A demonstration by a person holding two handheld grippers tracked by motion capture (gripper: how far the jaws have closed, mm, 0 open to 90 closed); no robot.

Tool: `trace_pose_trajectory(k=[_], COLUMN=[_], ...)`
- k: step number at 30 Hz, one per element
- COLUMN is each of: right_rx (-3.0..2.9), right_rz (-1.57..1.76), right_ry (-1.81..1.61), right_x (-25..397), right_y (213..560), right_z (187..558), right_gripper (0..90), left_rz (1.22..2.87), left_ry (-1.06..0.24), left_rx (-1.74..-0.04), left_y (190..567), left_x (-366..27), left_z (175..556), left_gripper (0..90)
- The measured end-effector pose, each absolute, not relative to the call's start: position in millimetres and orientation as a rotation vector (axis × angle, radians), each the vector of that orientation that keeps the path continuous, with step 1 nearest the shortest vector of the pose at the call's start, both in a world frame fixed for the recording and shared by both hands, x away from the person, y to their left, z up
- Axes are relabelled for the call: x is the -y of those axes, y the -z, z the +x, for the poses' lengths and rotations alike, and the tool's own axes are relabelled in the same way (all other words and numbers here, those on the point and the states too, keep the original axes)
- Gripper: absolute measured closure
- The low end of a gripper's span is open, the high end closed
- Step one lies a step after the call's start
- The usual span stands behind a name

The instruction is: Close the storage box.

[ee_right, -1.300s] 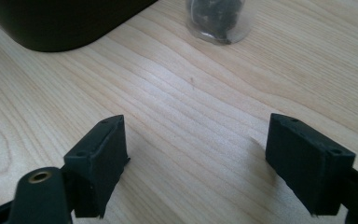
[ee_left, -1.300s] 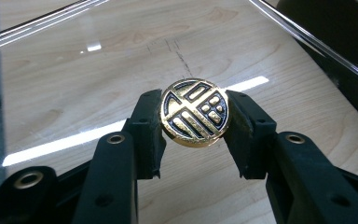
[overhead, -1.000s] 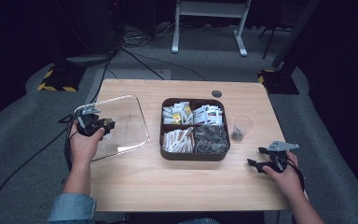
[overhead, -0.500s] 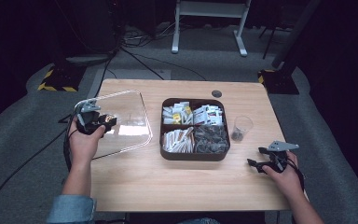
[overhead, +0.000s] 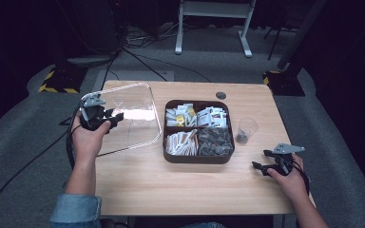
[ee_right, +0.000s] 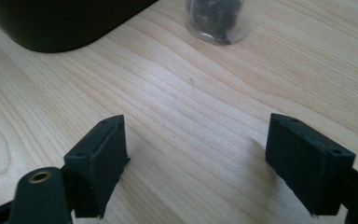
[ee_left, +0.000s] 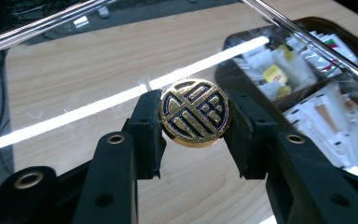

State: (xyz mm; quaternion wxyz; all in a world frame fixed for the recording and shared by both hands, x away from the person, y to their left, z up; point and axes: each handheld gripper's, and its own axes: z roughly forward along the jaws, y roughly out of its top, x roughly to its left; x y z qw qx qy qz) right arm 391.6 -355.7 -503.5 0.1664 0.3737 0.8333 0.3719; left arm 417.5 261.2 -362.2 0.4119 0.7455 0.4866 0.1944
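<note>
1. Left side: we see the left gripper in the person's left hand, clamped on the round gold knob of a clear glass lid. In the left gripper view both jaws press the knob's sides.
2. The lid sits over the left part of the wooden table, tilted, its near right edge just beside the tray.
3. Centre: we see a dark brown tray with four compartments: sachets and tea bags in the two far ones, white sticks near left, dark wrapped pieces near right.
4. Right of the tray: a small clear cup stands upright with something dark at the bottom, just beside the tray, not touching.
5. Far right: the right gripper in the right hand rests low at the table's near right. Jaws spread wide, nothing between them, bare wood under them in the right gripper view.
</note>
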Motion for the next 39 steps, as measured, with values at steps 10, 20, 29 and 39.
trace_pose_trajectory(k=[10,20,29,39], right_rx=[-2.373,-2.373,-2.373,-2.373], right_rz=[1.063,1.063,1.063,1.063], right_ry=[-1.058,-1.058,-1.058,-1.058], right_x=[355.8,355.9,355.8,355.9], right_y=[503.5,503.5,503.5,503.5], right_z=[391.7,391.8,391.8,391.8], right_gripper=[20.5,20.6,20.5,20.6], left_rz=[1.848,1.897,1.932,1.964], left_ry=[-0.489,-0.471,-0.443,-0.408], left_rx=[-1.154,-1.110,-1.032,-0.976], left_y=[343.5,340.2,340.5,336.7], left_x=[-236.6,-195.5,-155.8,-110.4], left_z=[419.0,431.3,443.4,450.5], left_gripper=[58.4,58.4,58.4,58.4])
